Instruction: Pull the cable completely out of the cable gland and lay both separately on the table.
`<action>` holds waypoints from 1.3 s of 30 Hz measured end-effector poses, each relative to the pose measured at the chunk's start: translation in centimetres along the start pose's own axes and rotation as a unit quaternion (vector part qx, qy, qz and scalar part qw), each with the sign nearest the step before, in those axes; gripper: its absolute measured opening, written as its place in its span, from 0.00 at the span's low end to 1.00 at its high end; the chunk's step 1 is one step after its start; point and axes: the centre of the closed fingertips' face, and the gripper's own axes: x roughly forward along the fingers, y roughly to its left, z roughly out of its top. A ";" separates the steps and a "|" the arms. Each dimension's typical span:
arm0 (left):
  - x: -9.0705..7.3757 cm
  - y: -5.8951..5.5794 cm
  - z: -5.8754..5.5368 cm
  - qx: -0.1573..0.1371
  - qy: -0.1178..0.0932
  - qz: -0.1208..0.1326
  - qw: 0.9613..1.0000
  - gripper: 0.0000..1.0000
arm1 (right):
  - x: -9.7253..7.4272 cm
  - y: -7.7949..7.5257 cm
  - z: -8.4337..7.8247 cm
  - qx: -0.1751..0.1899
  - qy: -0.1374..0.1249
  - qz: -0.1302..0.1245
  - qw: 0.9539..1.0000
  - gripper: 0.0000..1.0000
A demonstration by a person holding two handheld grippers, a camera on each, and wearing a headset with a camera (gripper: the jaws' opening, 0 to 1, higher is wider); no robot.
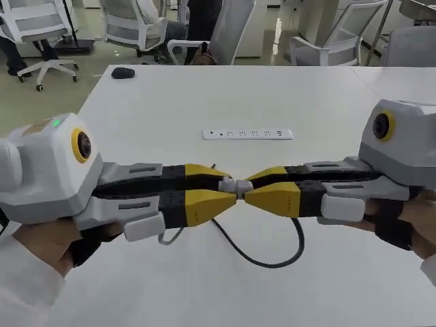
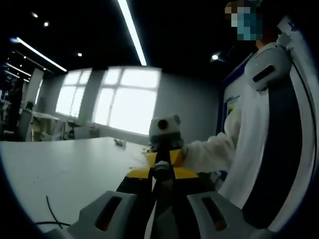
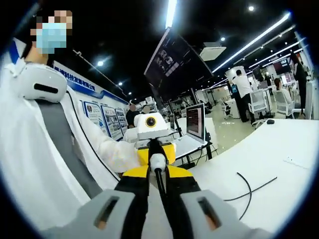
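Above the white table my two grippers meet tip to tip. Between them sits the small grey-white cable gland, also seen at the jaw tips as the gland and the gland. My left gripper is shut on the gland. My right gripper is shut on the black cable, which runs back between its jaws. The rest of the cable hangs in a loop down to the table under both grippers.
A white power strip lies flat behind the grippers. A dark mouse rests near the far left corner. Office chairs stand beyond the far edge. The person's white sleeve is close behind the right gripper.
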 end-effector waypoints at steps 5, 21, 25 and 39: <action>-0.1 0.2 -0.1 -0.039 -0.008 -0.002 0.999 0.15 | 0.1 0.1 0.0 -0.078 0.014 -0.010 0.997 0.10; -0.7 1.0 -0.6 -0.028 -0.005 0.018 0.999 0.16 | 0.0 -1.6 -1.0 -0.118 0.028 -0.025 0.992 0.15; -0.9 1.0 -0.6 -0.026 -0.006 0.023 0.999 0.16 | -0.2 -1.9 -1.7 -0.117 0.039 -0.025 0.992 0.07; -0.2 1.3 -0.4 -0.005 -0.001 0.036 0.999 0.23 | 0.2 -1.7 -1.1 -0.138 0.042 -0.027 0.989 0.02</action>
